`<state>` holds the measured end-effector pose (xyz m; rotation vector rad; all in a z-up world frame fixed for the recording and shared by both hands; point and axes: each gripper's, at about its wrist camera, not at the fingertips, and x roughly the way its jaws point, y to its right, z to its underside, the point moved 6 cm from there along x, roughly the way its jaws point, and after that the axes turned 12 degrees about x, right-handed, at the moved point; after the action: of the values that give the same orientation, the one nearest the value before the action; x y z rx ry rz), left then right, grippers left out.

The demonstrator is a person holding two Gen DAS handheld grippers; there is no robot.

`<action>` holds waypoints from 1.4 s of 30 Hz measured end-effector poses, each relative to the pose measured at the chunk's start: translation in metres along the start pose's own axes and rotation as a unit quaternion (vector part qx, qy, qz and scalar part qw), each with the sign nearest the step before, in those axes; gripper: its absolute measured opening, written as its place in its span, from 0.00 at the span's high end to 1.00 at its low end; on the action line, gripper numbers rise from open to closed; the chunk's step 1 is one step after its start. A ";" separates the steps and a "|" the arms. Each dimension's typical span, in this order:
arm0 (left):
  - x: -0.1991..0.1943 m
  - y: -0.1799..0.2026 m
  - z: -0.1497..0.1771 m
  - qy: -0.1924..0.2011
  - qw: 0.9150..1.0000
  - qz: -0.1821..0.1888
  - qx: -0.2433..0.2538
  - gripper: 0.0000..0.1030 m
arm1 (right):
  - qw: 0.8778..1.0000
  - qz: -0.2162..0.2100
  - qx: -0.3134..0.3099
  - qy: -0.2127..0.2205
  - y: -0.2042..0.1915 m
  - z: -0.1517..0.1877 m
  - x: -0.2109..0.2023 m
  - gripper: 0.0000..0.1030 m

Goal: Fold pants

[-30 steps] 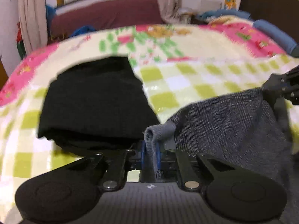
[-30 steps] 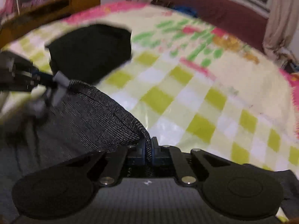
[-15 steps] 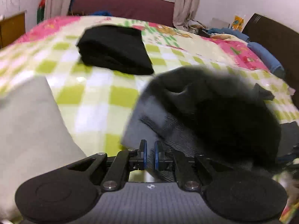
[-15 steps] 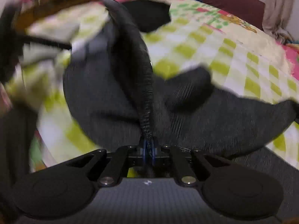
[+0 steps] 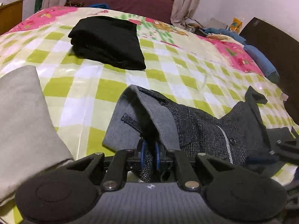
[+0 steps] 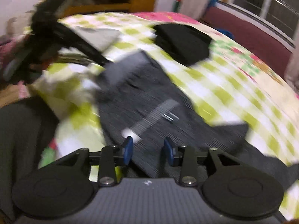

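Dark grey pants (image 5: 201,119) lie crumpled on the checked bedspread (image 5: 168,71), waistband turned over toward me. My left gripper (image 5: 149,155) is shut on the pants' waistband fabric at the near edge. In the blurred right wrist view the pants (image 6: 149,97) lie spread on the bed. My right gripper (image 6: 147,149) is open, its blue pads apart just above the cloth and holding nothing. The right gripper also shows at the right edge of the left wrist view (image 5: 276,155).
A folded black garment (image 5: 108,41) lies farther back on the bed, also seen in the right wrist view (image 6: 183,41). A folded light grey garment (image 5: 24,115) lies at the near left. A dark headboard (image 5: 274,52) and blue pillow (image 5: 261,61) stand at right.
The pants were swung down and now lie on the bed. My right gripper has opened and let go of the waistband. My left gripper still holds its edge.
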<state>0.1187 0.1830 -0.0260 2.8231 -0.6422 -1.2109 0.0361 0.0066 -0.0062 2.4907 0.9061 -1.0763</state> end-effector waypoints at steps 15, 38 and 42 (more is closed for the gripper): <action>-0.012 0.003 0.007 -0.017 0.999 0.025 0.022 0.59 | 0.996 0.000 -0.067 0.060 -0.055 -0.023 0.067 0.49; -0.001 -0.015 -0.021 0.053 0.998 0.008 0.042 0.46 | 0.953 -0.088 0.261 0.128 0.020 -0.155 0.051 0.86; 0.007 -0.048 0.018 -0.005 0.999 -0.042 0.010 0.46 | 0.958 -0.121 0.258 0.020 -0.018 -0.117 0.114 0.84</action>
<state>0.1285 0.2270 -0.0512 2.8889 -0.5447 -1.2382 0.1487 0.1257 -0.0096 2.8746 1.0753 -1.5136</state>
